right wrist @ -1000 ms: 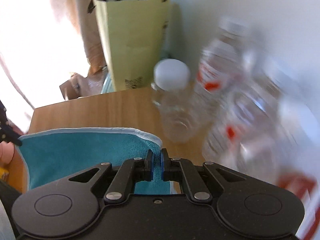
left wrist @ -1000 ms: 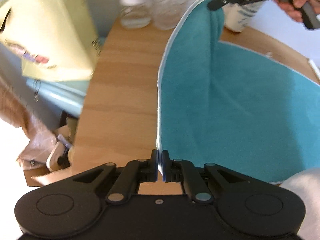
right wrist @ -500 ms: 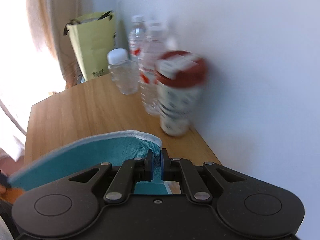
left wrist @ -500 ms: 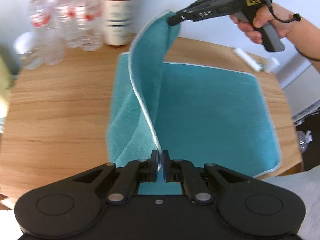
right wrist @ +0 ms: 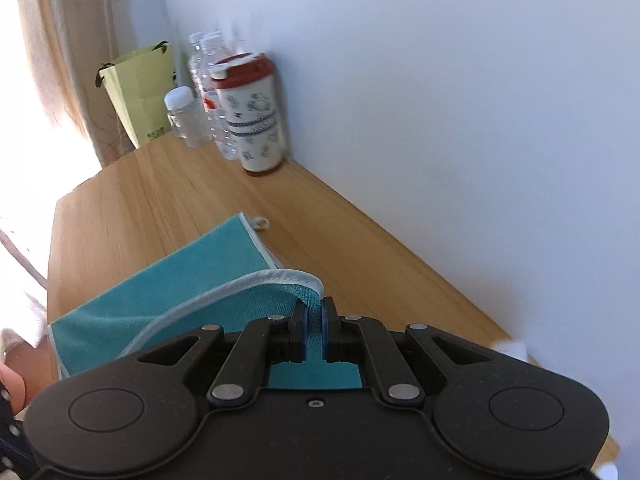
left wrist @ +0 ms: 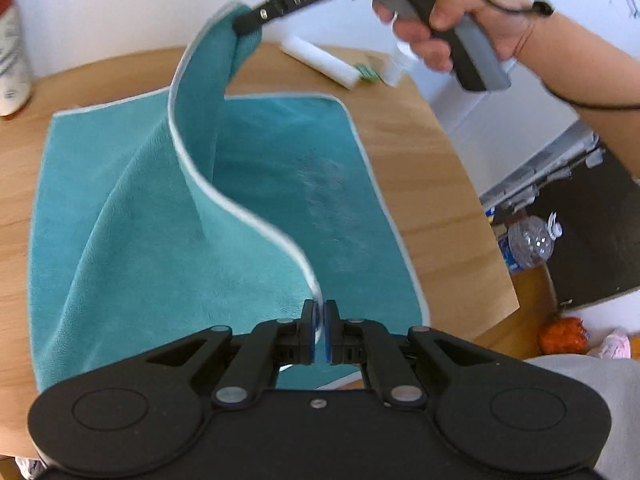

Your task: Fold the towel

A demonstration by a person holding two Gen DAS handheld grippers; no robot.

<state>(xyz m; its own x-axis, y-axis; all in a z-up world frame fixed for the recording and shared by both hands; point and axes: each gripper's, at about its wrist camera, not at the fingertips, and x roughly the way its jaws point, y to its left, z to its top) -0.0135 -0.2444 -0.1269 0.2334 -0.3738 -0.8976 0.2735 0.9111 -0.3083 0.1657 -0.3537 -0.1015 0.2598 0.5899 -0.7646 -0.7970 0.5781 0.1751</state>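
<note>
At nine o'clock in the left wrist view, a red-lidded cup (left wrist: pixel 10 60) at the desk (left wrist: pixel 420 152) edge. Across the middle, a teal towel (left wrist: pixel 120 220) flat on the desk, its white-trimmed edge lifted in a curving ridge. At six o'clock, the left claw (left wrist: pixel 319 330) pressed together on one lifted corner. At twelve o'clock, the right claw (left wrist: pixel 248 24) pinching the other corner high above the desk, gripped by a hand (left wrist: pixel 452 20) at one o'clock. Near one o'clock, a white roll (left wrist: pixel 320 62) on the desk. At three o'clock, a bottle (left wrist: pixel 528 242) on the floor. In the right wrist view, a green bag (right wrist: pixel 140 92) and bottles (right wrist: pixel 204 80) at eleven o'clock.
</note>
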